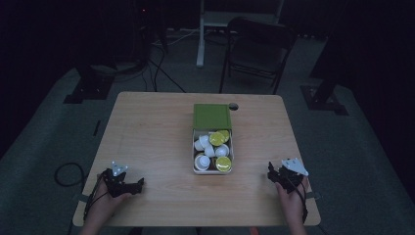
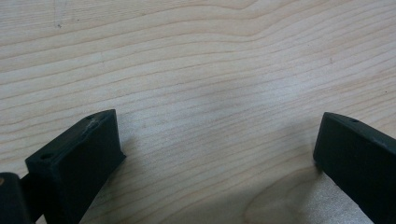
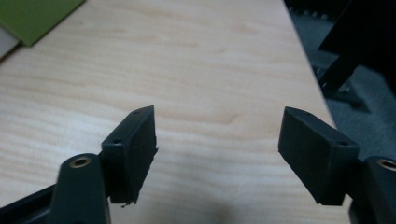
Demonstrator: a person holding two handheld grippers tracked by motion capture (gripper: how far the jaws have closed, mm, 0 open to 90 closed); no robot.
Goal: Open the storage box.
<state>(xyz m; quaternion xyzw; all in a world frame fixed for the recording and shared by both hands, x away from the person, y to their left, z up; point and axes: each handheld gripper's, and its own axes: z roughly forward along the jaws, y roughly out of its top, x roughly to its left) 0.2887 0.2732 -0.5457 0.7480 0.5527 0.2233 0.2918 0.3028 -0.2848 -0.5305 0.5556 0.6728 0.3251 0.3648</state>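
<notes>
An open box (image 1: 194,147) sits mid-table, holding several white and yellow-green capsules (image 1: 217,138). Its green lid (image 1: 212,116) lies just behind it, and a corner of the lid (image 3: 37,14) appears at the top left of the right gripper view. My left gripper (image 1: 138,184) rests low at the table's near left, held by a hand. Its jaws (image 2: 219,140) stand wide open over bare wood. My right gripper (image 1: 270,170) is at the near right, close to the table edge, and is also open (image 3: 217,135) with nothing between its jaws.
The wooden table (image 1: 147,132) has a small round hole (image 1: 233,106) behind the lid. A dark chair (image 1: 257,49) and stand legs are on the floor beyond. The table's right edge (image 3: 308,60) runs close to my right gripper.
</notes>
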